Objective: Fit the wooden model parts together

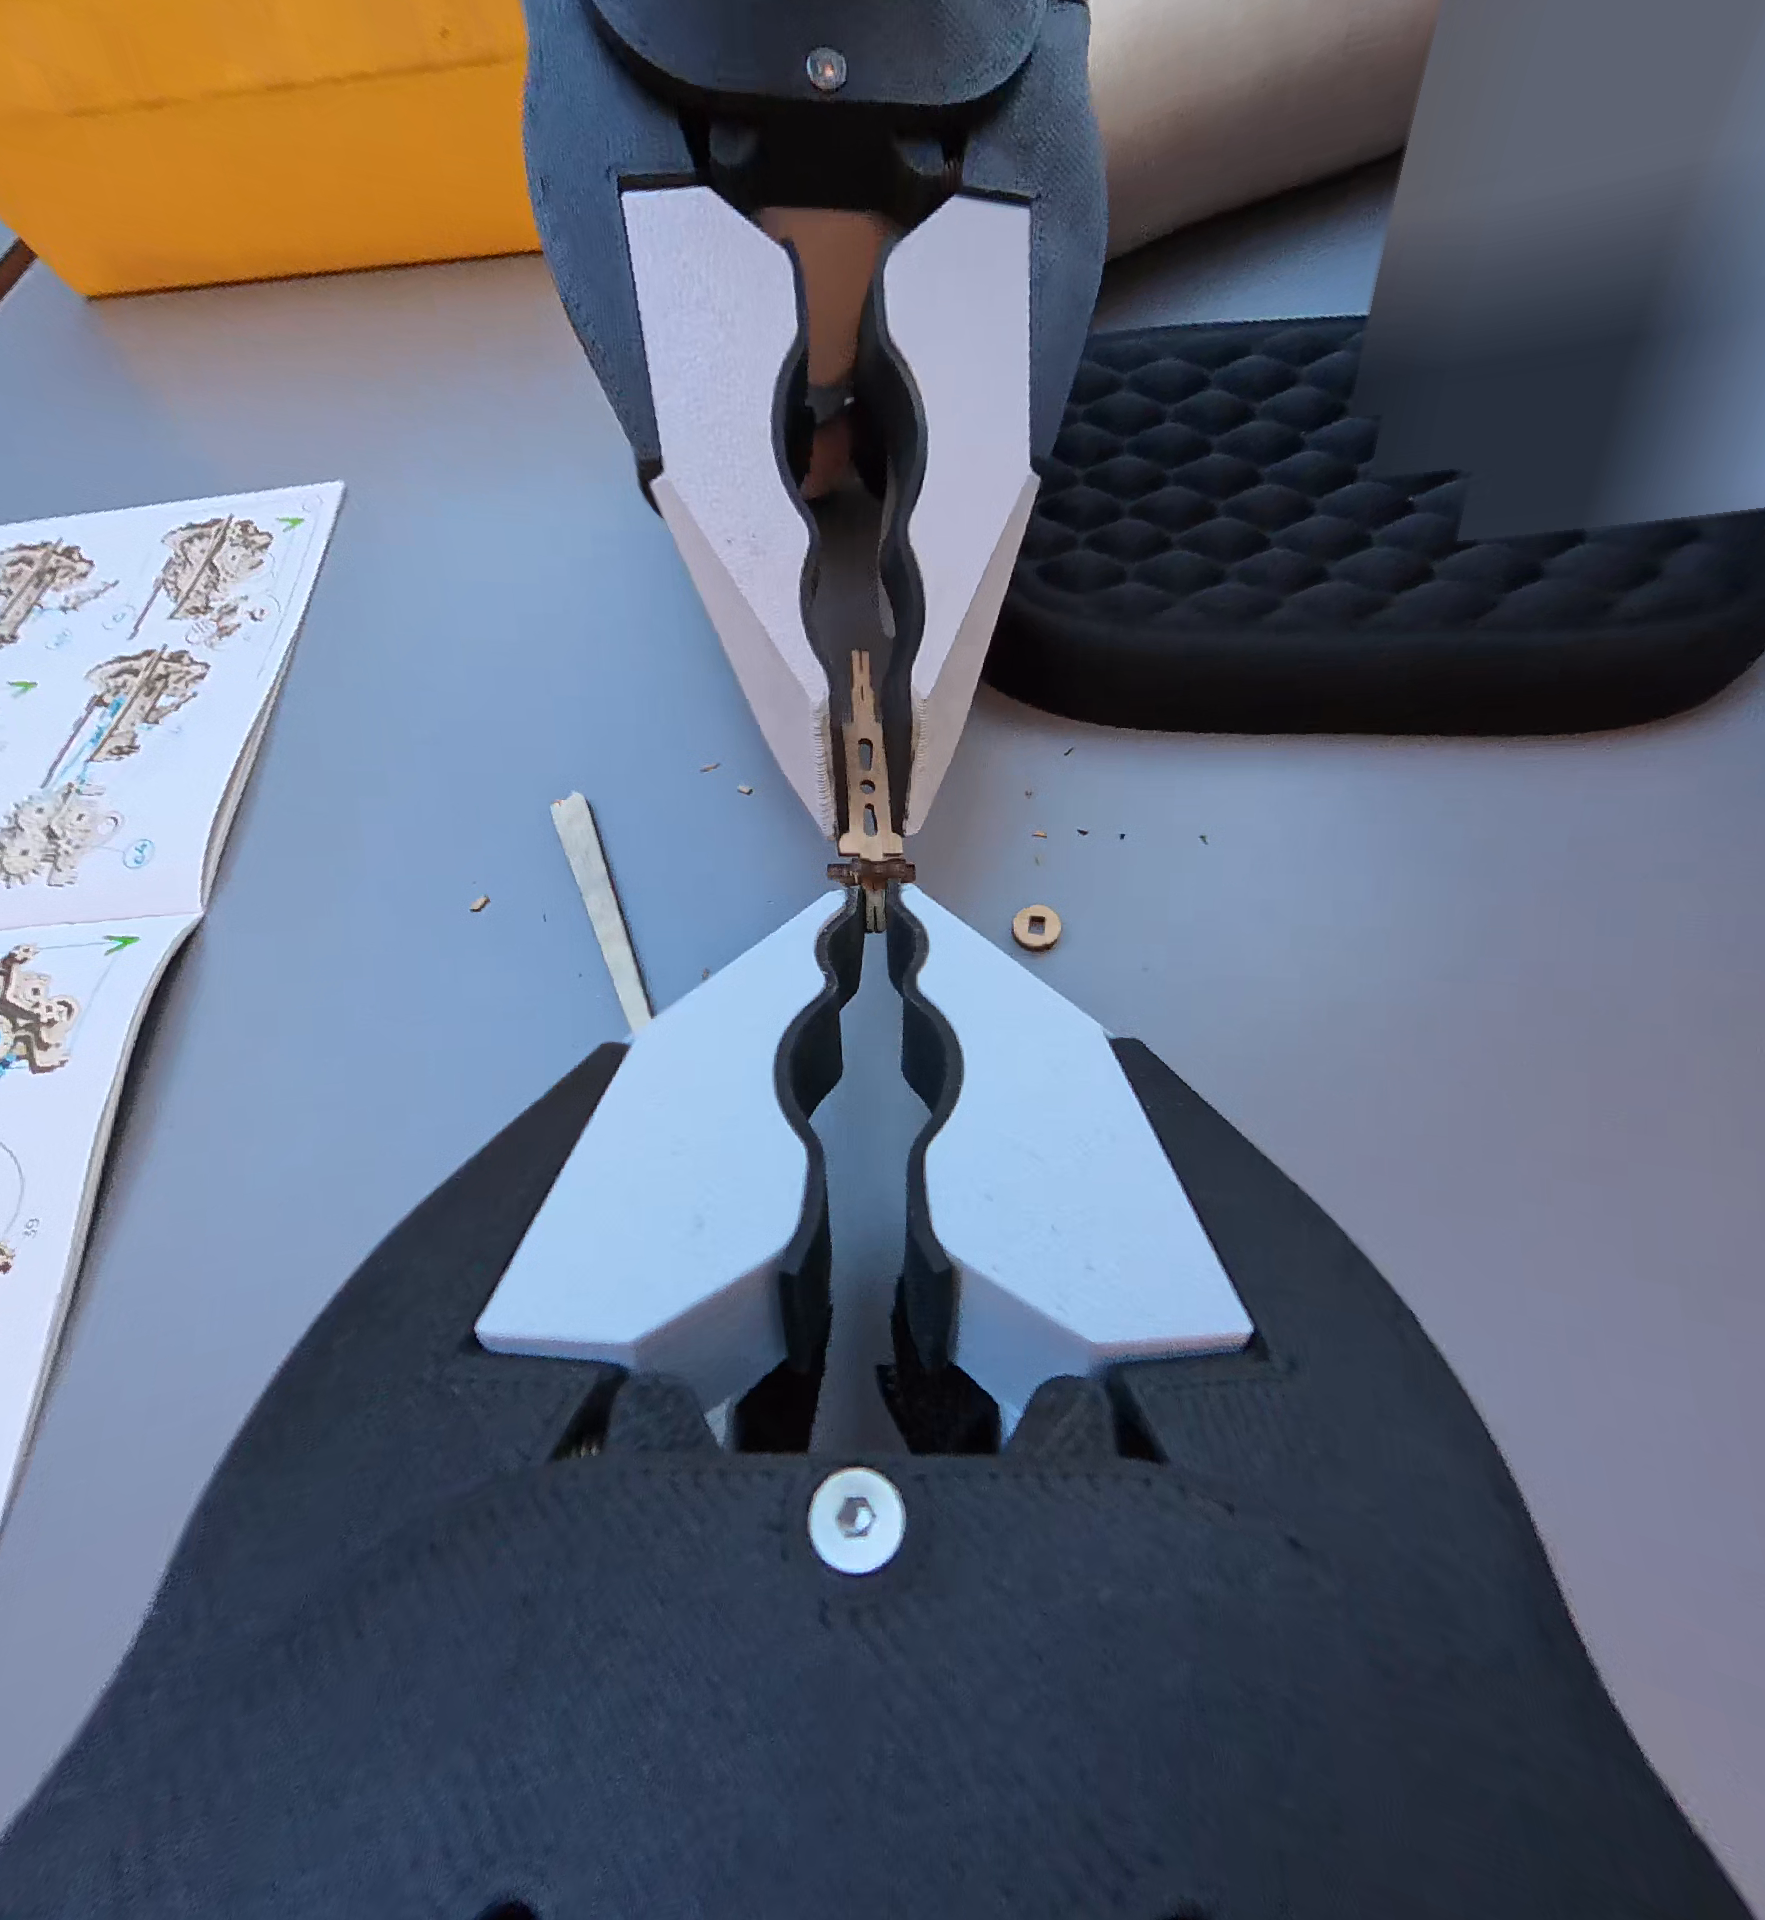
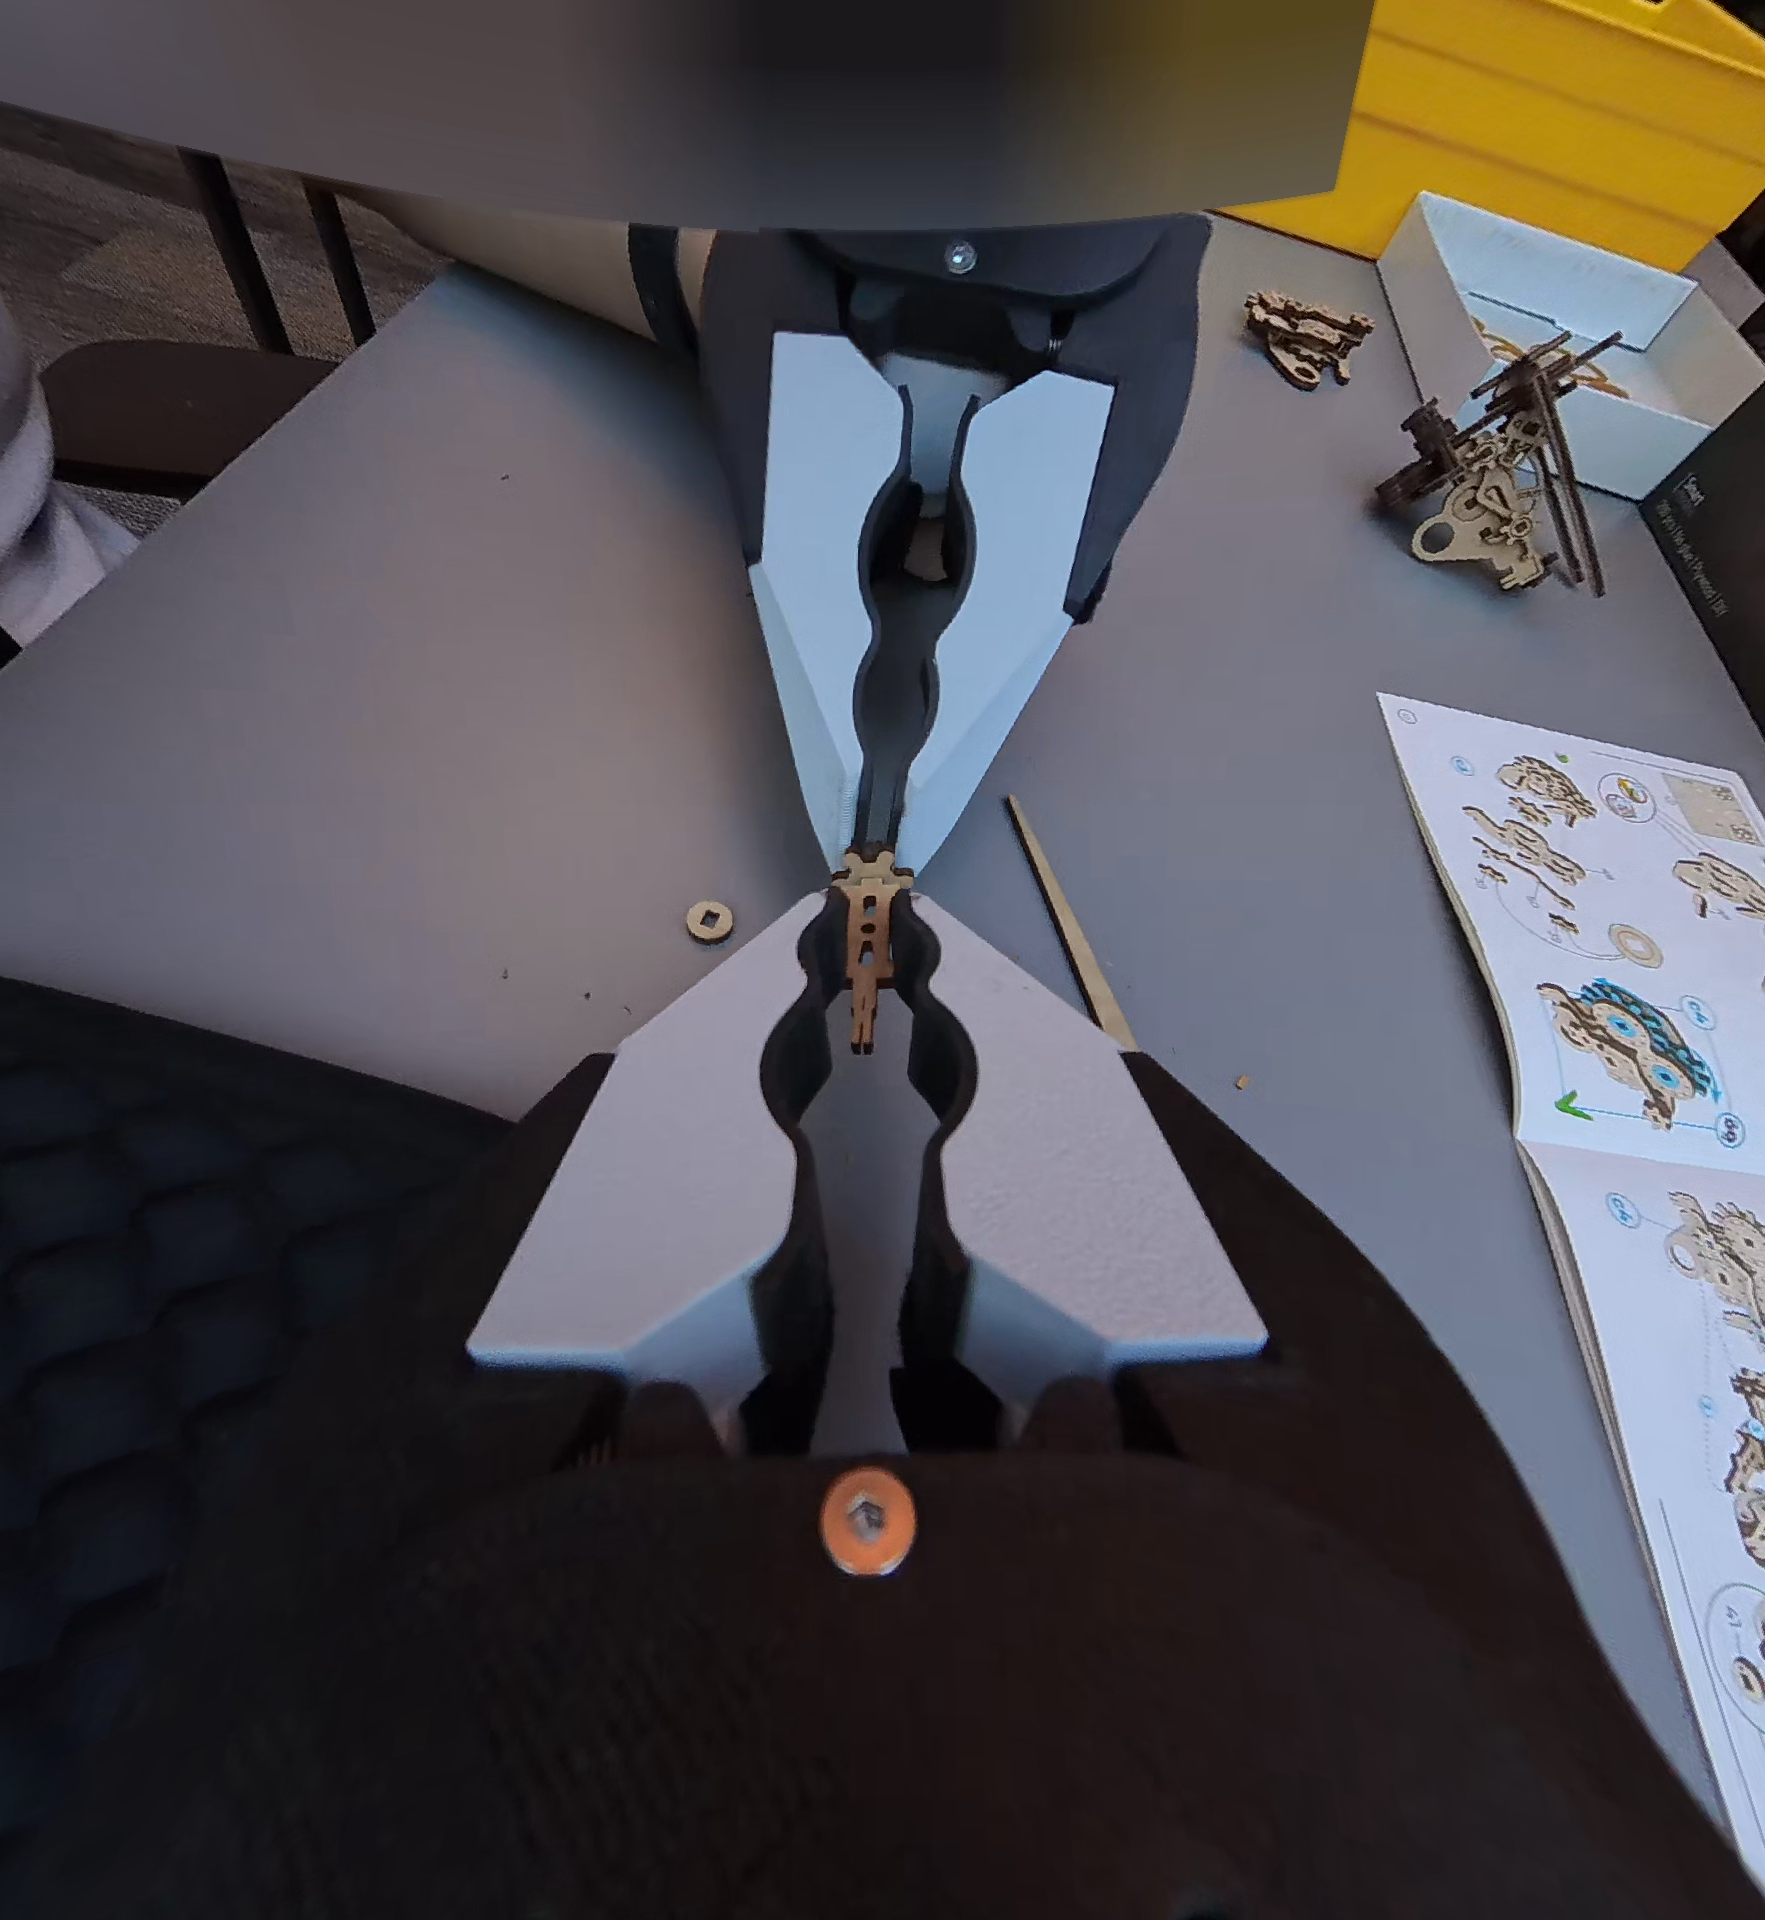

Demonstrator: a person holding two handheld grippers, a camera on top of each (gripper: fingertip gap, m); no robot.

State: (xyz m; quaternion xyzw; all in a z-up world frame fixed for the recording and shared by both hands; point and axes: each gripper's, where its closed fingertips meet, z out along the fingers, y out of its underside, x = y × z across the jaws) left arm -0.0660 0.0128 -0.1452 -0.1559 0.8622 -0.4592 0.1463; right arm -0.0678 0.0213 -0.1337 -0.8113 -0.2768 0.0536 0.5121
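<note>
My two grippers meet tip to tip over the grey table (image 1: 1377,1039). My right gripper (image 2: 870,914), which enters the left wrist view from the top (image 1: 870,847), is shut on a thin wooden strip with holes (image 2: 865,961), also seen in the left wrist view (image 1: 865,769). A small wooden cog (image 1: 870,871) sits on the strip's end between the two sets of tips; it also shows in the right wrist view (image 2: 878,871). My left gripper (image 1: 870,920), at the top of the right wrist view (image 2: 873,847), is shut on a short stub that sticks out past the cog.
A wooden ring (image 1: 1037,927) and a flat stick (image 1: 603,914) lie beside the tips. An open instruction booklet (image 2: 1636,987), a black honeycomb pad (image 1: 1325,582), a yellow bin (image 2: 1532,114), a white box (image 2: 1543,312) and part-built wooden models (image 2: 1491,488) surround the work spot. Left and right tips are no more than a few centimetres apart.
</note>
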